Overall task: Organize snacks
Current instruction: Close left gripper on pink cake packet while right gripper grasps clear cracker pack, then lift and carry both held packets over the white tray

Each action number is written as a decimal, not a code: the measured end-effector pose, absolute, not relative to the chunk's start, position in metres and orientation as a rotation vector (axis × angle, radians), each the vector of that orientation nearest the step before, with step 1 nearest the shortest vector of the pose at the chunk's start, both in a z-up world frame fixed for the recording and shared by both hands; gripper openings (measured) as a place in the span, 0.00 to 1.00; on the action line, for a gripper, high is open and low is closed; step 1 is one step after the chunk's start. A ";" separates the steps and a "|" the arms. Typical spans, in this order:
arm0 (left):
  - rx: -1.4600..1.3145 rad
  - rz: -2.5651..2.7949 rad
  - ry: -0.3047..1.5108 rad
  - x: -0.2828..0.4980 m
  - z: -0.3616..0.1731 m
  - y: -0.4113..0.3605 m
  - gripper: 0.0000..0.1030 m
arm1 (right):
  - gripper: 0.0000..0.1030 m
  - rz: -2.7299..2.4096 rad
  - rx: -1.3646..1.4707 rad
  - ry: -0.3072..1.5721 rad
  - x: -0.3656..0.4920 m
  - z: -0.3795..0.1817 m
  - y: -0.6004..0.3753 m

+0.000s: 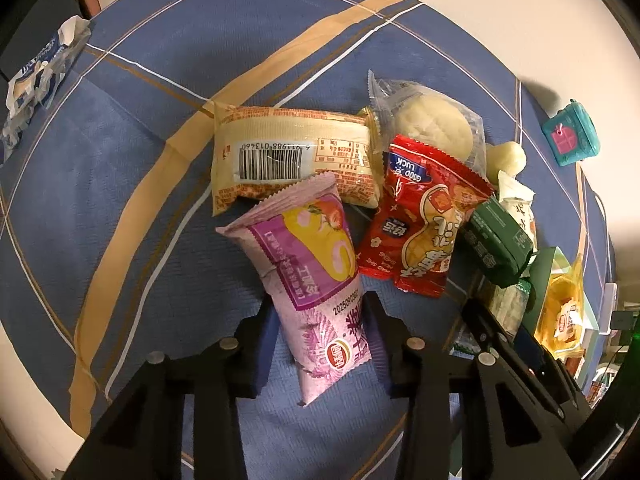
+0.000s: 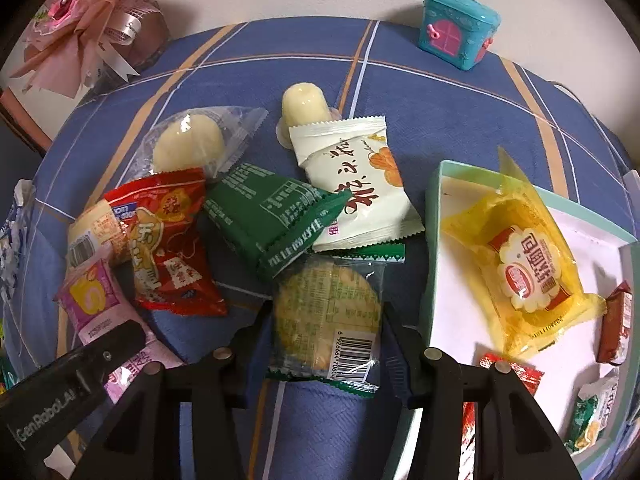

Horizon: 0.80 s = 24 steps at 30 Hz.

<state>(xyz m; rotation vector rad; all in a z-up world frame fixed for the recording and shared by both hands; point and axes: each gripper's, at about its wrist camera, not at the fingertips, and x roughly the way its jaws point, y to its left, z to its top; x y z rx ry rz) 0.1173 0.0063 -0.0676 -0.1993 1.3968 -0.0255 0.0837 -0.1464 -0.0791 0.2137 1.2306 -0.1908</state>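
A pile of snacks lies on a blue checked cloth (image 1: 120,184). My left gripper (image 1: 320,300) points down, its pads pressed on both sides of a pink cake packet (image 1: 320,280). Beside the packet are a beige bar with a barcode (image 1: 288,152) and a red peanut packet (image 1: 424,216). My right gripper (image 2: 328,306) grips a clear round cracker packet (image 2: 328,312) by its two edges. Above that packet lie a green packet (image 2: 272,216) and a white one (image 2: 356,188). The left gripper's finger (image 2: 80,372) shows at the lower left of the right wrist view.
A teal box (image 2: 434,208) with a white floor stands at the right, holding a yellow cake packet (image 2: 524,264) and several small snacks. A teal toy house (image 2: 456,28) and a pink bouquet (image 2: 92,12) sit at the back. A wrapped white bun (image 2: 188,144) lies behind the pile.
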 end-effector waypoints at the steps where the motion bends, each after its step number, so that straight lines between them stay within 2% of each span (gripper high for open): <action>1: -0.203 -0.027 1.396 0.117 -0.067 0.006 0.41 | 0.51 -0.191 0.210 1.228 0.082 -0.077 -0.145; 24: -0.259 -0.091 1.260 0.100 -0.006 0.017 0.40 | 0.51 -0.186 0.237 1.164 0.029 -0.026 -0.153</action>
